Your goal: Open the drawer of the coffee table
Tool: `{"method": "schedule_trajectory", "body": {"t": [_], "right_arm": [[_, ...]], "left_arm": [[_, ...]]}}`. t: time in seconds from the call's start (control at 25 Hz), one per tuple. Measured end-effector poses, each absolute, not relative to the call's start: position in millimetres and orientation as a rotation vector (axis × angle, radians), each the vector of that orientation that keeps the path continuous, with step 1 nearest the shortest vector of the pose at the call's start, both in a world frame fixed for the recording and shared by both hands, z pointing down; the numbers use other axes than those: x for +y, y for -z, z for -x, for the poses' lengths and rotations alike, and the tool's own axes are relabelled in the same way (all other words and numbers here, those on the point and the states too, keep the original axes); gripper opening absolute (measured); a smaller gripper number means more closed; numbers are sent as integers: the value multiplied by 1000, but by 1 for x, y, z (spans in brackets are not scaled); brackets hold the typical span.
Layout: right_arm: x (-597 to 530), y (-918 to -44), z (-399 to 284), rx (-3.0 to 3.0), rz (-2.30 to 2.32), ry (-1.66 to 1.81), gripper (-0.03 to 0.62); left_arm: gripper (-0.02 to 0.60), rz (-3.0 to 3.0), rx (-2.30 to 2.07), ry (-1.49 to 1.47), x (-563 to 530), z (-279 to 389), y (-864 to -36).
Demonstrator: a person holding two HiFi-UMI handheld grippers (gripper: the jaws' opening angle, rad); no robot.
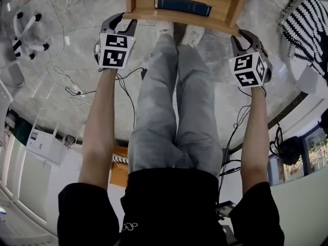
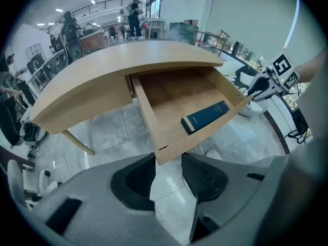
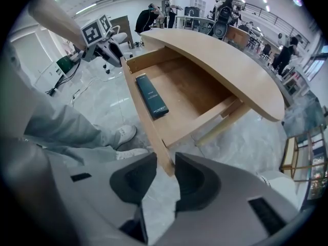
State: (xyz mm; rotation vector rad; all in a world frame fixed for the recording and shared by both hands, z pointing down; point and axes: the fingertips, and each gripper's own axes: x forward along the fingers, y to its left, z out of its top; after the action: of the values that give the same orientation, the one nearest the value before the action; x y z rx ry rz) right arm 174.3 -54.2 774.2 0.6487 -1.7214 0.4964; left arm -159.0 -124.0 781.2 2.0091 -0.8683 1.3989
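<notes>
The coffee table's drawer stands pulled out from under the curved wooden top, with a dark blue book lying inside. My left gripper is shut on the left end of the drawer front; in the left gripper view the board's corner sits between the pads of that gripper. My right gripper is shut on the other end, and the right gripper view shows the board edge pinched between the pads of that gripper. Both point steeply down.
The person's legs and white shoes stand right under the drawer front. Cables trail over the marble floor at left, near a white chair base. A striped cloth lies at right. People and desks fill the far room.
</notes>
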Motion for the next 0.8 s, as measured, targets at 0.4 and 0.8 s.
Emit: {"method": "schedule_trajectory", "body": {"t": [0.4,0.8], "right_arm": [[-49,-795,-171,-1714,-601,-512,107],[-48,-796,-176,-1675,-812,-625,142]], "left_arm": [[156,-1968,-838,-1435,-118,164,-804],[158,-1859,-889,-1261,-114,165,-805]]}}
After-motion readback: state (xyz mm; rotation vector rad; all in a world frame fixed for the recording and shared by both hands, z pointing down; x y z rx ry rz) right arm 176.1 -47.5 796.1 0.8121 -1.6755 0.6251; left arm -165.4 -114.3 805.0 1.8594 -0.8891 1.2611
